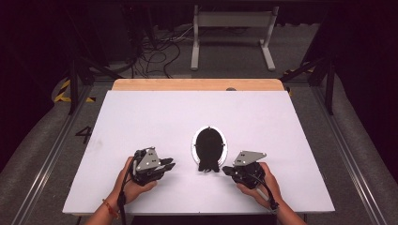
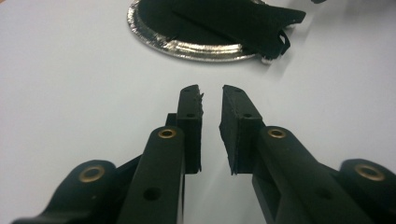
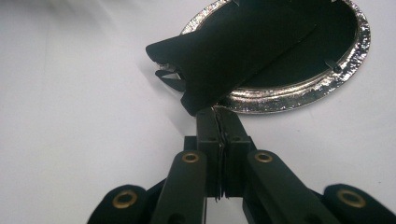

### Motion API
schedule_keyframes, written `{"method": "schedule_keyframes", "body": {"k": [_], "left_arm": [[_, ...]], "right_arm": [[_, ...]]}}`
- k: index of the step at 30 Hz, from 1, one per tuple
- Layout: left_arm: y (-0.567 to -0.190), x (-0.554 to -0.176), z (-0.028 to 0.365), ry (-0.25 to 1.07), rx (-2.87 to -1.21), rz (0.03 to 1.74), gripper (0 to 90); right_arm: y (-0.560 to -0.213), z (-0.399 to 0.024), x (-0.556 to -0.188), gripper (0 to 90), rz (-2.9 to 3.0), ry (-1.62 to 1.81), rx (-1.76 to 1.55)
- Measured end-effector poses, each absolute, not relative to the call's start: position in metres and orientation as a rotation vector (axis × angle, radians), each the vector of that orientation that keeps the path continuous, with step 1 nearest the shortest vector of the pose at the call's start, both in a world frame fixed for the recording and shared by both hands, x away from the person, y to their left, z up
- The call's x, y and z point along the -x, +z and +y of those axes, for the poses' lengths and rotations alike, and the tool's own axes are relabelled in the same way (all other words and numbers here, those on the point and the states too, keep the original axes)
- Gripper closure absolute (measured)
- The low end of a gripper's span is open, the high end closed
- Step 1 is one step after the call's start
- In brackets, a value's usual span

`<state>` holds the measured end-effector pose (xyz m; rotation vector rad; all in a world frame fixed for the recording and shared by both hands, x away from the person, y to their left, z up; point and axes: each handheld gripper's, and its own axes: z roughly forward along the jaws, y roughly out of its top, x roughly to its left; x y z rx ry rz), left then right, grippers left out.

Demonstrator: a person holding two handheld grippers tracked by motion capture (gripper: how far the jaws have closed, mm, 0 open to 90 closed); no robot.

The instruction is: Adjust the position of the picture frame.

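black cloth (image 1: 209,151) lies folded on a silver oval plate (image 1: 194,145) near the front middle of the white table (image 1: 141,117), its near end hanging over the plate's rim onto the table. as a judgement, the folding looks mostly done: the cloth sits in a narrow doubled strip on the plate, and what seems left is letting go and perhaps tidying the overhanging end.

right gripper (image 3: 218,116) has its jaws pressed together, and a thin edge of the cloth appears pinched between them at the tip. left gripper (image 2: 211,100) stands apart from the plate with a small gap between its jaws and nothing in it.

right gripper view shows the fold line (image 3: 280,51) and the pinched corner; the high view gives both hands (image 1: 133,187) flanking the plate.
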<state>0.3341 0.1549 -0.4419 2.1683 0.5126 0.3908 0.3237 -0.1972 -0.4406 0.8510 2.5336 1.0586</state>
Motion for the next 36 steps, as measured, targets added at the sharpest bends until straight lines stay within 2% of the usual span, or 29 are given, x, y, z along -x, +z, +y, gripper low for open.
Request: {"method": "schedule_keyframes", "body": {"k": [6, 15, 20, 31, 36], "left_arm": [[-0.441, -0.325, 0.181, 0.414, -2.115, 0.574, 68.9], [-0.448, -0.309, 0.206, 0.473, -2.074, 0.661, 45.4], [-0.451, -0.311, 0.212, 0.488, -2.073, 0.689, 38.8], [-0.457, -0.309, 0.209, 0.466, -2.102, 0.683, 35.9], [-0.459, -0.310, 0.207, 0.456, -2.113, 0.683, 35.3]], "right_arm": [[-0.439, -0.198, -0.323, 85.9, 2.538, 1.053, -0.840], [-0.438, -0.196, -0.322, 79.1, 2.554, 1.046, -0.836], [-0.439, -0.191, -0.326, 73.6, 2.588, 1.051, -0.828], [-0.446, -0.179, -0.329, 66.9, 2.639, 0.979, -0.810], [-0.449, -0.174, -0.333, 66.6, 2.620, 0.953, -0.842]]}}
